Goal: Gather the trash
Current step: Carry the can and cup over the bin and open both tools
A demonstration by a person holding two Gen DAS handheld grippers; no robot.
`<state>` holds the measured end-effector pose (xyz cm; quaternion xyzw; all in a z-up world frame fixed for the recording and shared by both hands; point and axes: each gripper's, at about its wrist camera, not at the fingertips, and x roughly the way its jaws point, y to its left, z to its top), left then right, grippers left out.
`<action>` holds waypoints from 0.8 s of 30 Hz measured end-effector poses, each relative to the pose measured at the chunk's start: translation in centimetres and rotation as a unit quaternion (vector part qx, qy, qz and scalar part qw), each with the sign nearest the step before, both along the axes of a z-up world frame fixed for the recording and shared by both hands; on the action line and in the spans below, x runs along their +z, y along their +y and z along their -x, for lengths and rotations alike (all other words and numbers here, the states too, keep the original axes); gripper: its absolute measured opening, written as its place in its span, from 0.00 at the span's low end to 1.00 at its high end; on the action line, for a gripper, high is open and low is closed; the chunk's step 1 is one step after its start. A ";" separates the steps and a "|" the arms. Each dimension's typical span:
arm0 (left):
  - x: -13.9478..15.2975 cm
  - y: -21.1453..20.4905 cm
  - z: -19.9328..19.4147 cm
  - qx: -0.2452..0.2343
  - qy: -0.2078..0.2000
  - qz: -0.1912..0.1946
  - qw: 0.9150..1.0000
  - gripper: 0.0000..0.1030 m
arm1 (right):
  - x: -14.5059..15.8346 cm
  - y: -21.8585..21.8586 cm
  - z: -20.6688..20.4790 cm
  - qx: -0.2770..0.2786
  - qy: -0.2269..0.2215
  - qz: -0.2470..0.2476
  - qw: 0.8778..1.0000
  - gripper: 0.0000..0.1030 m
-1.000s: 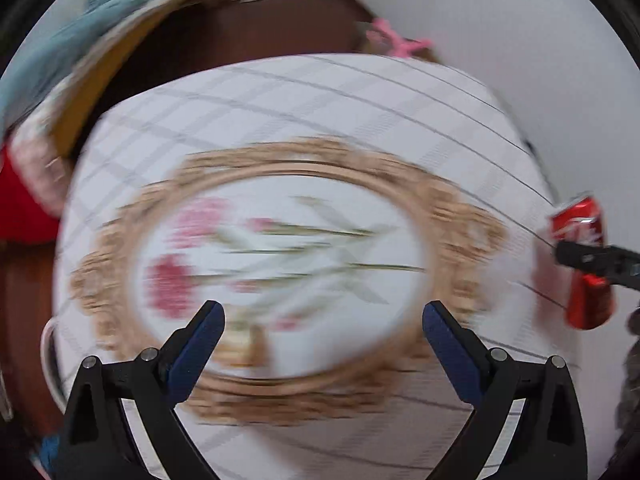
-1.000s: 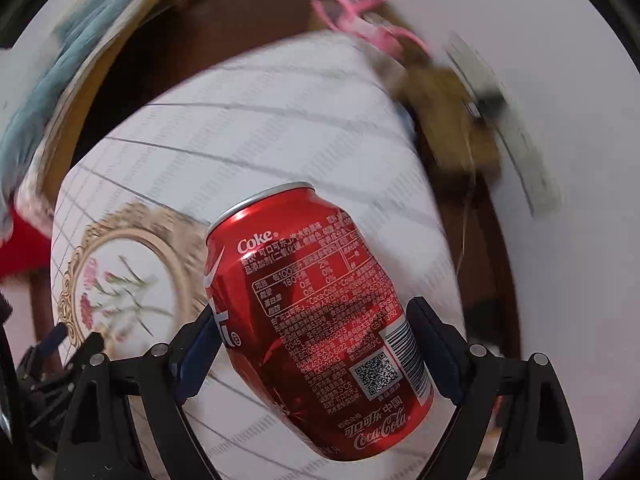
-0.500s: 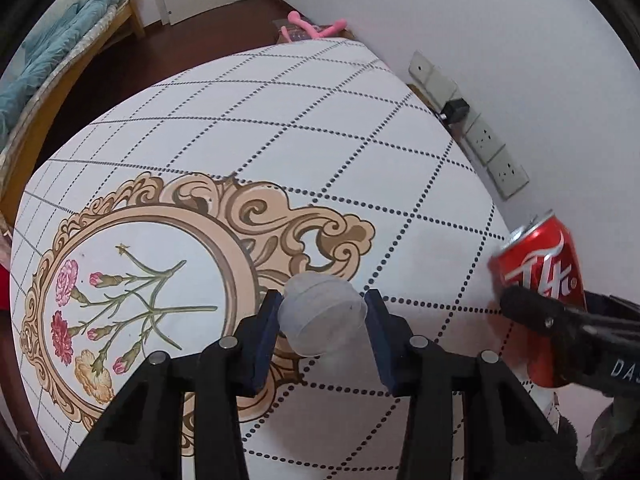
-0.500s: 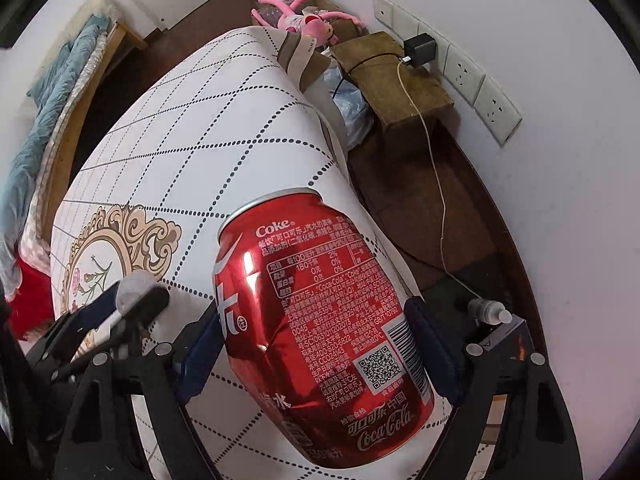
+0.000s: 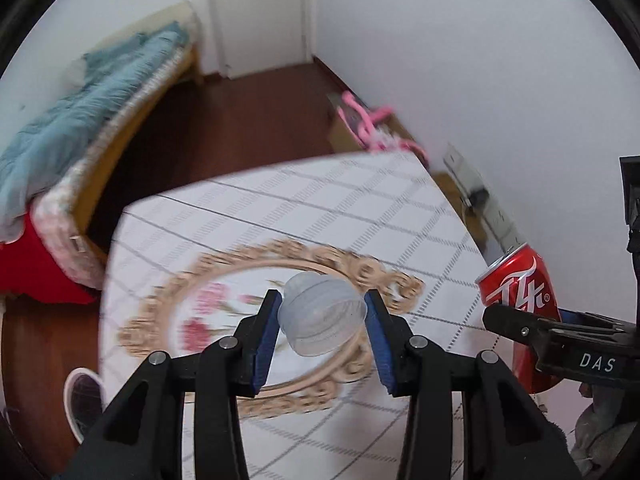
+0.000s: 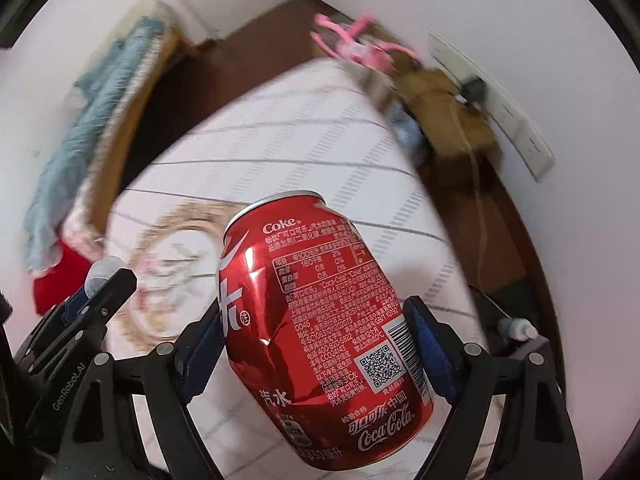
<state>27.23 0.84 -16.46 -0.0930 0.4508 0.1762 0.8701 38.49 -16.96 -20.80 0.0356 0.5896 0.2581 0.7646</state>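
Left tongs: left gripper (image 5: pixel 322 322) is clenching a small clear plastic cup (image 5: pixel 322 318), blue pads pressing on either side of its wall, so the flimsy thing is being carried sideways, mouth facing the camera.
Right tongs: right gripper (image 6: pixel 320 344) is grasping a red Coke can (image 6: pixel 320 320) across its body; the dented can is tilting, top pointing away from the camera.
Where the trash is: both pieces are hanging in the air, clear of the table (image 5: pixel 360 216) — the cup over the floral medallion near the table's middle, the can out by the table's right edge, next to the wall.
Why held this way: side grips are sparing the cup's soft rim and using the can's firm waist, which looks like a sensible carry for both.
Blur: the room is smearing in both views, so the exact height over the cloth is hard to call.
Bin: a round white-rimmed container (image 5: pixel 82 400) is showing on the floor off the table's near left corner; whether it is the bin, I cannot tell.
Stage: both hands loaded, drop-off looking like the next job.
Risk: the thin cup could be buckling or slipping if squeezed unevenly.
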 end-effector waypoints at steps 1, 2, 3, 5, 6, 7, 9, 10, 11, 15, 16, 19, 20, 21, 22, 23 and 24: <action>1.2 1.1 1.2 0.010 -0.008 -0.003 1.000 0.37 | 1.5 1.4 0.9 0.014 -0.006 -0.015 1.000 0.84; 2.1 1.9 2.3 0.019 -0.013 -0.006 1.000 0.37 | 2.3 2.2 1.5 0.022 -0.010 -0.023 0.999 0.84; 3.2 3.1 3.6 0.031 -0.021 -0.010 0.999 0.37 | 3.4 3.4 2.3 0.033 -0.015 -0.033 0.999 0.84; 4.9 5.3 6.4 0.053 -0.030 -0.017 0.998 0.37 | 5.4 6.2 4.1 0.060 -0.023 -0.054 0.996 0.84; 5.7 6.6 8.0 0.067 -0.035 -0.018 0.997 0.37 | 6.5 7.9 5.3 0.078 -0.025 -0.066 0.994 0.84; 6.3 7.6 9.3 0.078 -0.037 -0.021 0.996 0.37 | 7.1 9.2 6.1 0.090 -0.026 -0.073 0.993 0.84; 7.5 10.1 12.4 0.106 -0.042 -0.026 0.993 0.37 | 8.5 12.5 8.5 0.120 -0.027 -0.089 0.988 0.84; 7.8 11.6 14.2 0.122 -0.043 -0.027 0.991 0.37 | 9.0 14.3 9.7 0.136 -0.027 -0.094 0.986 0.84; 8.0 12.9 15.9 0.137 -0.043 -0.027 0.989 0.37 | 9.4 15.9 10.9 0.150 -0.026 -0.100 0.983 0.84; 7.1 19.1 23.2 0.205 -0.037 -0.002 0.978 0.37 | 9.2 23.3 16.4 0.210 -0.010 -0.110 0.972 0.84; 6.4 20.7 25.2 0.222 -0.031 0.003 0.975 0.37 | 8.6 25.5 17.9 0.223 0.000 -0.111 0.968 0.84; 3.3 25.6 30.7 0.275 -0.006 0.026 0.961 0.37 | 5.6 31.9 22.8 0.264 0.033 -0.104 0.958 0.84; 2.0 27.2 32.3 0.290 0.005 0.036 0.956 0.37 | 4.8 33.4 24.0 0.273 0.040 -0.100 0.956 0.84; 0.0 29.3 34.3 0.309 0.018 0.055 0.949 0.37 | 3.2 36.0 25.8 0.284 0.053 -0.091 0.953 0.84; -1.3 30.5 35.3 0.318 0.026 0.069 0.945 0.37 | 2.1 37.6 26.9 0.292 0.062 -0.086 0.950 0.84; -3.4 32.5 36.9 0.333 0.038 0.090 0.938 0.38 | 0.7 39.4 28.2 0.301 0.073 -0.078 0.947 0.83; -4.8 33.6 37.9 0.341 0.047 0.101 0.933 0.38 | -0.9 41.1 29.4 0.307 0.080 -0.069 0.946 0.83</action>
